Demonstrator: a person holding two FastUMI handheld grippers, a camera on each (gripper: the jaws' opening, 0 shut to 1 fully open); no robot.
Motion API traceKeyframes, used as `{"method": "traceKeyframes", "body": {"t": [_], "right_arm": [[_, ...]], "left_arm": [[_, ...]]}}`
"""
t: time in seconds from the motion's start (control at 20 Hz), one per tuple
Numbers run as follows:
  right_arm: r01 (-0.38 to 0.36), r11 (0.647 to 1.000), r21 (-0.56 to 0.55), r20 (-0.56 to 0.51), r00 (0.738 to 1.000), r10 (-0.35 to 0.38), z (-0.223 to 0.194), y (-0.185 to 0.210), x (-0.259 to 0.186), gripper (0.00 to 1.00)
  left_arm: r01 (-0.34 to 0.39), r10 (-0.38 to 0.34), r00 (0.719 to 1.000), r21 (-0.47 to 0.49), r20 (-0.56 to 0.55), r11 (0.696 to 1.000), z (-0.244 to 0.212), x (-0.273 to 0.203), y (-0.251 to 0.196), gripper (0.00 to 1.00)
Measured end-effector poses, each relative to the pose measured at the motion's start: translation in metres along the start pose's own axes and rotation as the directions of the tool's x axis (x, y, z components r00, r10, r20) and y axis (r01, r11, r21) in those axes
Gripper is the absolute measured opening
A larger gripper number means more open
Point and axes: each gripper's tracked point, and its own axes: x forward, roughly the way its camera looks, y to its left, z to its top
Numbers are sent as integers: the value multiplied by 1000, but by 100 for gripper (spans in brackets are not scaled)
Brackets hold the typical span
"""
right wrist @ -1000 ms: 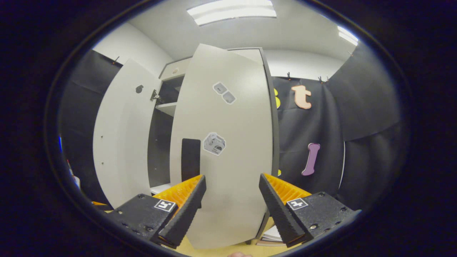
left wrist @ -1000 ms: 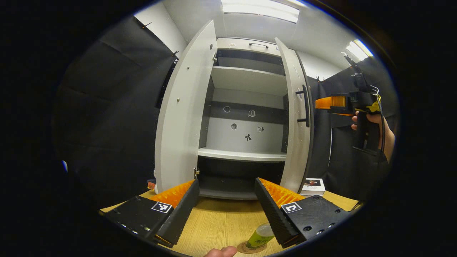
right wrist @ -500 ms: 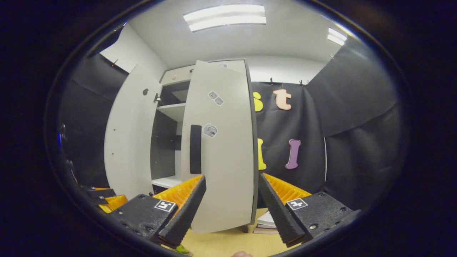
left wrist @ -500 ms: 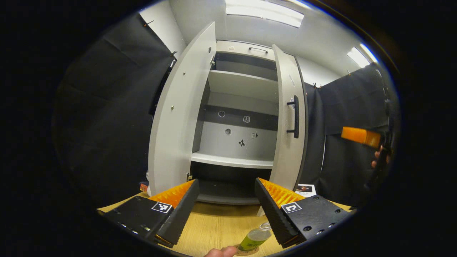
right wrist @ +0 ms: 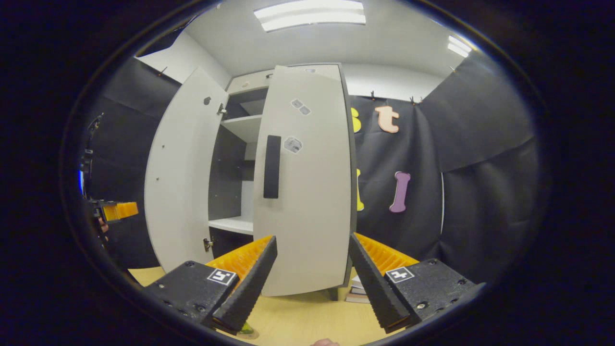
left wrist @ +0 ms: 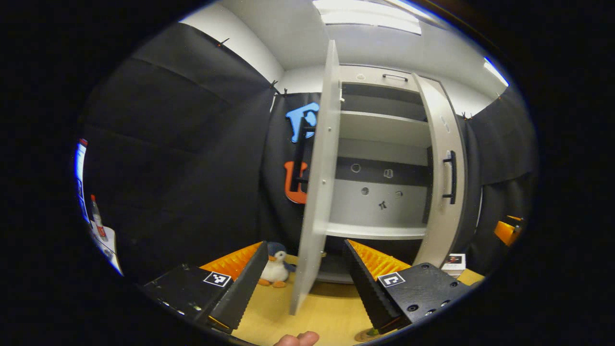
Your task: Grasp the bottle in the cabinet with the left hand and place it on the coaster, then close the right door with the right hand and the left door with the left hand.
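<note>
In the left gripper view, my left gripper (left wrist: 305,245) is open and empty, and the open left door (left wrist: 314,192) stands edge-on just beyond its fingertips. The right door (left wrist: 444,192) is swung partway shut over the cabinet shelves (left wrist: 379,230). A sliver of the green bottle (left wrist: 371,331) on the coaster (left wrist: 361,337) peeks out beside my right-hand finger. In the right gripper view, my right gripper (right wrist: 313,237) is open a short way back from the right door (right wrist: 307,202) and its dark handle (right wrist: 272,166). The left door (right wrist: 185,182) stands wide open.
A penguin plush (left wrist: 275,269) sits on the wooden table (left wrist: 331,312) left of the cabinet. Books (right wrist: 358,288) lie at the cabinet's right foot. The other gripper (right wrist: 117,210) and the hand holding it are at the far left of the right gripper view.
The right door has swung further toward shut and my right gripper has backed away from it. My left gripper has turned left, from facing the shelves to facing the left door's edge.
</note>
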Motion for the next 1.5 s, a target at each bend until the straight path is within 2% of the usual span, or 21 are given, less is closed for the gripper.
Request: {"method": "traceKeyframes", "body": {"t": [0.05, 0.1, 0.15, 0.2, 0.25, 0.3, 0.35, 0.4, 0.55, 0.6, 0.65, 0.75, 0.8, 0.85, 0.95, 1.0, 1.05, 1.3, 1.35, 1.45, 1.5], "right_arm": [[-1, 1000, 13, -17, 1000, 1, -6, -1, 2, 98], [0, 1000, 21, -36, 999, 1, -11, -2, 3, 98], [5, 999, 31, -51, 999, -4, -16, -5, 5, 98], [7, 999, 42, -62, 998, -4, -19, -6, 7, 98], [7, 999, 47, -64, 998, -4, -21, -7, 8, 98], [12, 999, 46, -52, 999, -9, -20, -10, 9, 98], [24, 999, 41, -45, 999, -22, -21, -16, 10, 98], [34, 999, 38, -46, 998, -33, -22, -20, 12, 94], [41, 998, 43, -38, 998, -39, -20, -27, 11, 98], [44, 998, 46, -36, 998, -42, -20, -30, 11, 98], [48, 998, 50, -35, 998, -46, -21, -34, 11, 98], [55, 997, 58, -36, 998, -53, -22, -40, 11, 94], [57, 996, 63, -37, 998, -54, -23, -42, 11, 98], [56, 996, 68, -39, 998, -53, -24, -43, 11, 94], [48, 996, 77, -39, 998, -45, -24, -43, 10, 98], [44, 996, 82, -40, 998, -41, -24, -43, 11, 98], [40, 996, 84, -39, 999, -37, -23, -43, 10, 98], [47, 996, 78, -21, 999, -46, -16, -49, 2, 98], [53, 996, 76, -23, 998, -52, -16, -51, 0, 94], [57, 995, 85, -24, 998, -55, -15, -53, -3, 94], [59, 994, 89, -22, 998, -58, -14, -53, -5, 98]], "left_arm": [[-39, 39, 999, 8, 0, 999, 4, 7, 20, 95], [-68, 68, 998, 8, 1, 998, 9, 15, 36, 100], [-92, 92, 996, 8, 9, 996, 18, 25, 50, 95], [-110, 109, 994, 9, 23, 994, 27, 36, 60, 95], [-124, 124, 992, 12, 29, 992, 34, 44, 64, 90], [-142, 142, 989, 12, 36, 990, 38, 52, 67, 95], [-155, 154, 987, 15, 48, 988, 41, 59, 68, 95], [-164, 163, 985, 23, 58, 986, 45, 67, 68, 95], [-172, 166, 982, 74, 86, 982, 53, 79, 72, 95], [-168, 160, 983, 90, 93, 982, 55, 81, 71, 95], [-156, 146, 985, 103, 95, 982, 57, 86, 66, 100], [-150, 139, 986, 123, 94, 981, 56, 88, 62, 95], [-152, 139, 985, 134, 97, 979, 57, 89, 62, 93], [-137, 125, 987, 134, 96, 981, 57, 91, 59, 88], [-119, 109, 991, 124, 81, 985, 57, 90, 57, 91], [-108, 100, 992, 118, 72, 987, 55, 89, 56, 98], [-93, 87, 994, 106, 62, 990, 55, 87, 52, 91], [-24, 22, 999, 73, 35, 997, 51, 82, 27, 92], [-14, 11, 999, 79, 35, 997, 50, 81, 22, 92], [20, -23, 999, 79, 31, 997, 50, 78, 11, 92], [42, -45, 999, 72, 29, 997, 49, 77, 5, 92]]}}
